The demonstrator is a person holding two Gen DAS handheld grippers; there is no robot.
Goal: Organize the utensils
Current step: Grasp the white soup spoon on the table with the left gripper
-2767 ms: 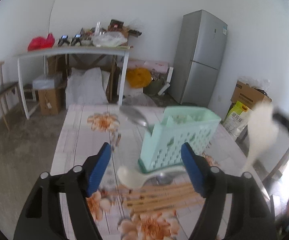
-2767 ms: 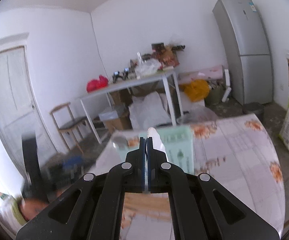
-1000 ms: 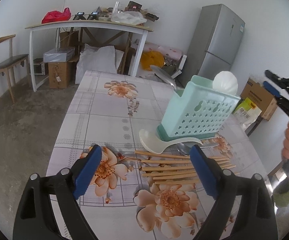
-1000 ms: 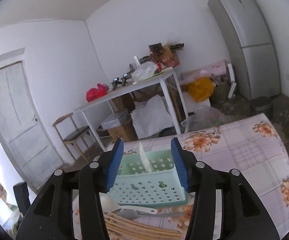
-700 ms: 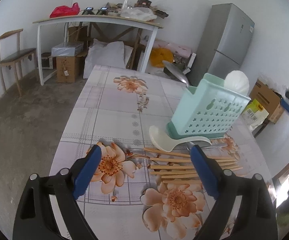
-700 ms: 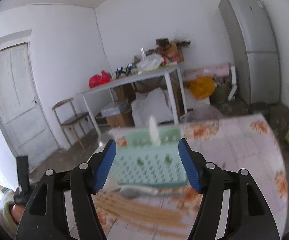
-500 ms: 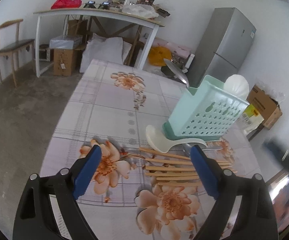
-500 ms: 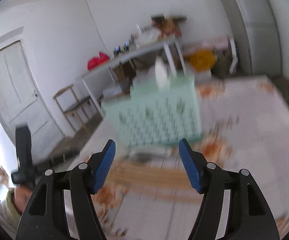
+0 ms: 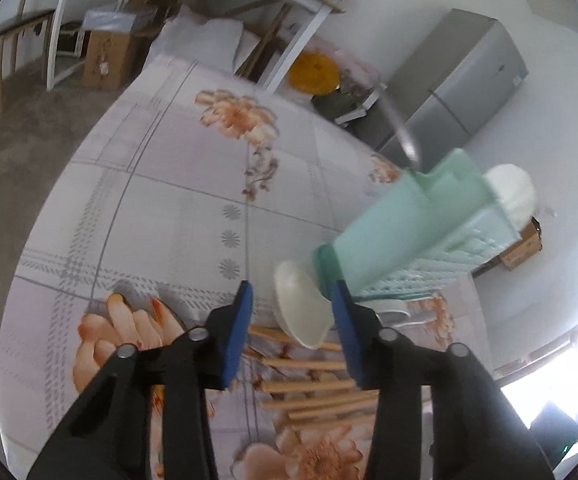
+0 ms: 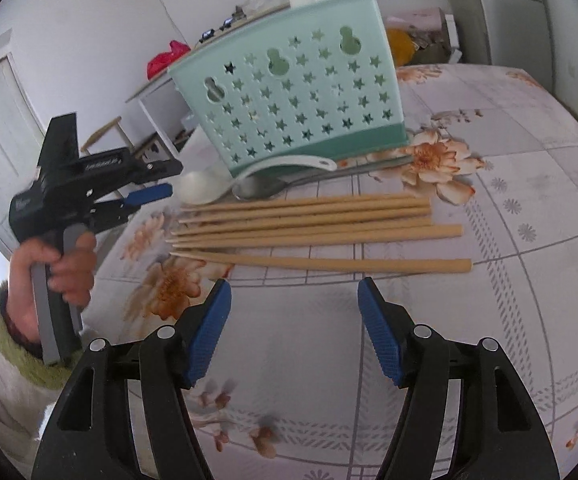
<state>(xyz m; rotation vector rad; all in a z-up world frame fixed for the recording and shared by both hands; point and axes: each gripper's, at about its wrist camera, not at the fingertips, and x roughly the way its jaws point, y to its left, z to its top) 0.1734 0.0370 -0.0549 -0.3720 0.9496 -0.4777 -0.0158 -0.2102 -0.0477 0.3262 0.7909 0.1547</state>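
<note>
**Both Hand-Held Grippers Open Over the Loose Utensils**

Left wrist view: the left hand-held gripper (image 9: 292, 300) is open and holds nothing. Its jaws frame the bowl of the white spoon (image 9: 301, 310), which lies on the tabletop (image 9: 161, 184) against the base of the green caddy (image 9: 401, 224). A white spoon head (image 9: 511, 196) already stands in the caddy.

Right wrist view: the right hand-held gripper (image 10: 295, 300) is open and empty, near the wooden chopsticks (image 10: 309, 228). These lie side by side, so a crosswise grasp appears intended. A metal spoon (image 10: 281, 186) lies between the chopsticks and the caddy.
</note>
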